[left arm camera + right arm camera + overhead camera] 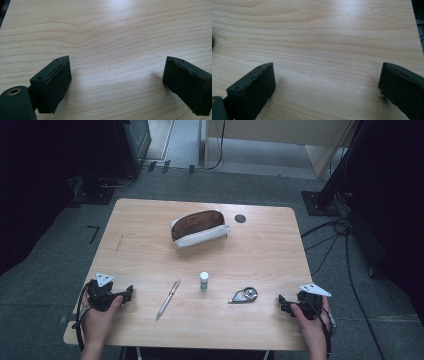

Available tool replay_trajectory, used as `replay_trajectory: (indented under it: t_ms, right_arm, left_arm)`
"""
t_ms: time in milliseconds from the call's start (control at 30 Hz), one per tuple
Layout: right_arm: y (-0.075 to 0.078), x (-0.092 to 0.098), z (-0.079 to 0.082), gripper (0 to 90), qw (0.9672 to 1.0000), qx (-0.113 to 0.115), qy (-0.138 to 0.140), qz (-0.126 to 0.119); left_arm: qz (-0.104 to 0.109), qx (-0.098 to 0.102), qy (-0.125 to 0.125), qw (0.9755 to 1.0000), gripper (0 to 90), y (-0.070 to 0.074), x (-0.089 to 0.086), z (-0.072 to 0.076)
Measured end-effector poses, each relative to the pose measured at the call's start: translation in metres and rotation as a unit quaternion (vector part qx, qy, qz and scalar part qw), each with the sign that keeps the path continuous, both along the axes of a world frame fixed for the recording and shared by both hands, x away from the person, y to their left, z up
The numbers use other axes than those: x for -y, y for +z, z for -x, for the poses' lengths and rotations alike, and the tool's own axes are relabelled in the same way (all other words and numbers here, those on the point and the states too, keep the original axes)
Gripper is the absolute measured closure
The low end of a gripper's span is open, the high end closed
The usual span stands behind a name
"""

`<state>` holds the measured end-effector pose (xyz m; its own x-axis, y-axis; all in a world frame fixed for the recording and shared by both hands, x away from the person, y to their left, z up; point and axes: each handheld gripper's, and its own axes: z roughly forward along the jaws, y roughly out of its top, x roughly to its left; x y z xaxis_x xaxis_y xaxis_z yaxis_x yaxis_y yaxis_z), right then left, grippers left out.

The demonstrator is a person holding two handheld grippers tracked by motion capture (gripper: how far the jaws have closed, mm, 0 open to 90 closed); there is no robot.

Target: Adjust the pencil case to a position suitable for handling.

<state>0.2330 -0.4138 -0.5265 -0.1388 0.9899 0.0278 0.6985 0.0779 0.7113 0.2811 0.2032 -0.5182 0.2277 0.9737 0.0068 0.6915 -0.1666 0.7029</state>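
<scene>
Both grippers, left (129, 293) and right (281, 301), rest wide-jawed and empty on the table (260, 250), forearms cut off below.

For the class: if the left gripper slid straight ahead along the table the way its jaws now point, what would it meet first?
Most likely the pen. In the high view the left gripper, jaws open and empty, points right across the table, and the pen lies nearest in that line. Its own view shows bare wood ahead, so this is uncertain.

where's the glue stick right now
In the high view, the glue stick stands upright near the table's middle front, between the pen on its left and the correction tape on its right.
</scene>
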Motion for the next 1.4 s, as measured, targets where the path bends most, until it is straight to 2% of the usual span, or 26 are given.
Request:
replay_trajectory:
  t_ms: [233,267,300,467,500,600,633,667,733,833,900,967,1033,1133,1167,1233,1267,1300,1333,1367,1400]
  right_arm:
    - [0.001,-0.001,0.000,2.4,1.0000,-0.004,-0.002,-0.001]
    - [0.005,-0.003,0.001,11.8,0.9999,-0.003,-0.012,0.000]
    - [0.009,-0.004,0.001,13.8,0.9999,0.006,-0.012,-0.004]
    - [0.032,-0.006,-0.007,14.9,0.9994,0.030,0.002,-0.020]
    - [0.046,-0.009,-0.012,15.6,0.9986,0.040,0.017,-0.030]
    - [0.067,-0.017,-0.020,20.7,0.9969,0.059,0.036,-0.039]
    - [0.067,-0.017,-0.020,20.7,0.9969,0.059,0.036,-0.039]
    - [0.080,-0.024,-0.026,21.1,0.9951,0.071,0.054,-0.043]
    - [0.089,-0.032,-0.033,21.4,0.9931,0.081,0.067,-0.052]
    - [0.096,-0.041,-0.041,20.8,0.9919,0.083,0.078,-0.056]
    - [0.104,-0.056,-0.055,20.8,0.9902,0.083,0.098,-0.054]
    - [0.106,-0.061,-0.059,22.7,0.9897,0.082,0.102,-0.058]
    - [0.110,-0.074,-0.070,28.3,0.9887,0.084,0.108,-0.061]
    - [0.110,-0.082,-0.077,29.5,0.9876,0.083,0.118,-0.063]
    - [0.110,-0.089,-0.084,31.0,0.9856,0.082,0.131,-0.068]
    - [0.110,-0.097,-0.091,32.1,0.9811,0.086,0.153,-0.081]
    - [0.110,-0.097,-0.091,32.1,0.9811,0.086,0.153,-0.081]
    - [0.109,-0.104,-0.100,32.2,0.9755,0.086,0.175,-0.101]
    - [0.109,-0.104,-0.100,32.2,0.9755,0.086,0.175,-0.101]
    - [0.109,-0.108,-0.104,32.7,0.9741,0.087,0.182,-0.102]
    - [0.107,-0.116,-0.112,33.4,0.9740,0.087,0.189,-0.091]
  left_arm:
    - [-0.001,-0.001,0.011,0.9999,8.4,0.000,0.002,-0.004]
    - [-0.001,-0.001,0.011,0.9999,8.5,0.000,0.002,-0.004]
    - [-0.001,-0.001,0.011,0.9999,8.5,0.000,0.002,-0.004]
    - [0.000,0.000,0.013,0.9999,8.4,0.000,0.002,-0.004]
    - [0.000,0.000,0.016,0.9999,8.4,0.000,0.002,-0.005]
    - [0.000,0.000,0.018,0.9998,8.3,0.000,0.002,-0.005]
    - [0.000,0.000,0.018,0.9998,8.3,0.000,0.002,-0.005]
    - [0.000,0.000,0.018,0.9998,8.3,0.000,0.002,-0.005]
    - [0.000,0.000,0.018,0.9998,8.3,0.000,0.002,-0.005]
    - [0.000,0.000,0.018,0.9998,8.3,0.000,0.002,-0.005]
    - [0.001,0.000,0.019,0.9998,8.3,0.000,0.002,-0.005]
    - [-0.001,-0.001,0.018,0.9998,8.3,0.000,0.002,-0.005]
    - [0.000,0.000,0.015,0.9999,8.3,0.000,0.003,-0.006]
    - [0.000,-0.002,0.018,0.9998,7.3,0.000,0.004,-0.007]
    - [-0.003,-0.009,0.023,0.9997,3.7,0.000,0.006,-0.011]
    - [-0.003,-0.009,0.028,0.9996,1.8,-0.001,0.008,-0.012]
    - [-0.003,-0.009,0.028,0.9996,1.8,-0.001,0.008,-0.012]
    - [-0.002,-0.009,0.029,0.9996,1.8,-0.001,0.008,-0.012]
    - [-0.002,-0.009,0.029,0.9996,1.8,-0.001,0.008,-0.012]
    - [-0.002,-0.010,0.027,0.9996,1.8,0.000,0.007,-0.011]
    - [-0.002,-0.009,0.025,0.9996,1.9,-0.001,0.007,-0.011]
